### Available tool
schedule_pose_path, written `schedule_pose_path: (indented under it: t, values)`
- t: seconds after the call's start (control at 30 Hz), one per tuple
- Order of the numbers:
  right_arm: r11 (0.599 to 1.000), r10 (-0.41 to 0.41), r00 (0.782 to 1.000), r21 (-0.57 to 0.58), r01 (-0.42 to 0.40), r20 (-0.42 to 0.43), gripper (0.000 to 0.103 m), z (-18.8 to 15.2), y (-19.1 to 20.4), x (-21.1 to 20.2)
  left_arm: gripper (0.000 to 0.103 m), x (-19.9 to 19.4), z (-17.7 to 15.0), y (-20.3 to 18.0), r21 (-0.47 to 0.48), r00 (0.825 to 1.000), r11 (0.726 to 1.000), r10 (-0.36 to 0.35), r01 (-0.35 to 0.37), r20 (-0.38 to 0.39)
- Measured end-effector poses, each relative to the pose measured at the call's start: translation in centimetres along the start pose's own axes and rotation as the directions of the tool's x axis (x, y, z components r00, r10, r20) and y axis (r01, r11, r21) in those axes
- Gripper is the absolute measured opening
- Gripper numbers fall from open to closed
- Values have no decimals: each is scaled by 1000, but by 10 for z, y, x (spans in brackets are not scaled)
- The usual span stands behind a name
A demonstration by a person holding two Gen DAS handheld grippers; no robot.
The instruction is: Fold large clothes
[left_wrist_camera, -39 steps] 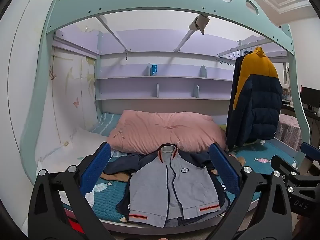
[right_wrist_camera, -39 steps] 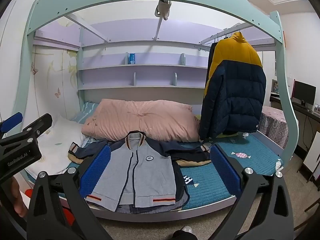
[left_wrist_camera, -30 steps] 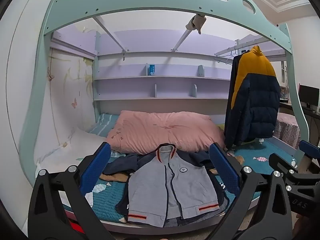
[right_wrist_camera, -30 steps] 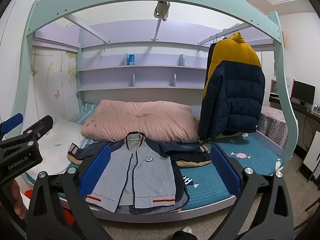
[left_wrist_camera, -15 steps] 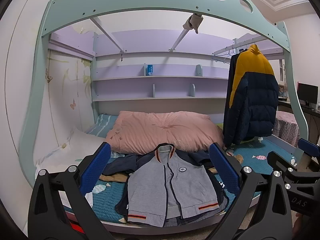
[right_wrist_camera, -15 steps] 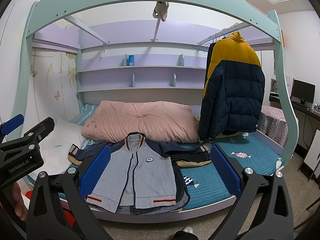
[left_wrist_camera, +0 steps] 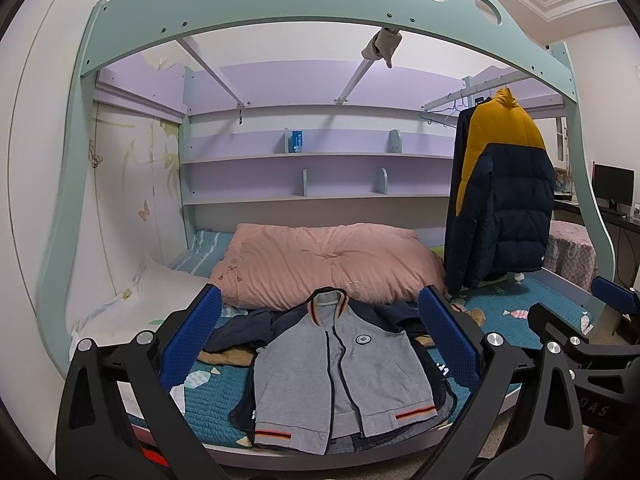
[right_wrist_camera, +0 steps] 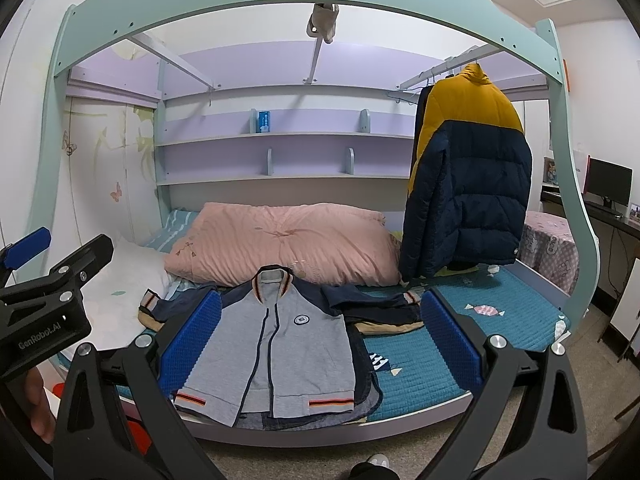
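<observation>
A grey zip jacket with navy sleeves and a striped collar lies flat, front up, at the near edge of the bed, on top of other dark clothes. It also shows in the right wrist view. My left gripper is open and empty, held back from the bed in front of the jacket. My right gripper is open and empty too, at about the same distance. Each gripper shows at the edge of the other's view.
A teal quilted bed cover lies under the clothes. A pink duvet is piled behind. A navy and yellow puffer jacket hangs at the right. The mint bunk frame arches overhead. A desk with a monitor stands far right.
Both grippers have drifted slightly back from the bed and up. The jacket has not moved.
</observation>
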State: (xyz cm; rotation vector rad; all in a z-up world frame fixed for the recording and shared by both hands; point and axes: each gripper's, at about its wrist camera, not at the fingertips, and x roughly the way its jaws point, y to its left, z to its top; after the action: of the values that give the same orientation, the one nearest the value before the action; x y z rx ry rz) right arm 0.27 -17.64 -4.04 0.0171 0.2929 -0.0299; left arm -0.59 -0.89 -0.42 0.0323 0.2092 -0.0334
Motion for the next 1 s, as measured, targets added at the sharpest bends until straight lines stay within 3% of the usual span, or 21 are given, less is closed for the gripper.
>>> schedule_pose_path:
  t: [1.0]
  values:
    - [1000,1,1000,1,-1,1,96,-1,-1,-1,98,-2,-2,-9,10,1000,1000,-1,1,4]
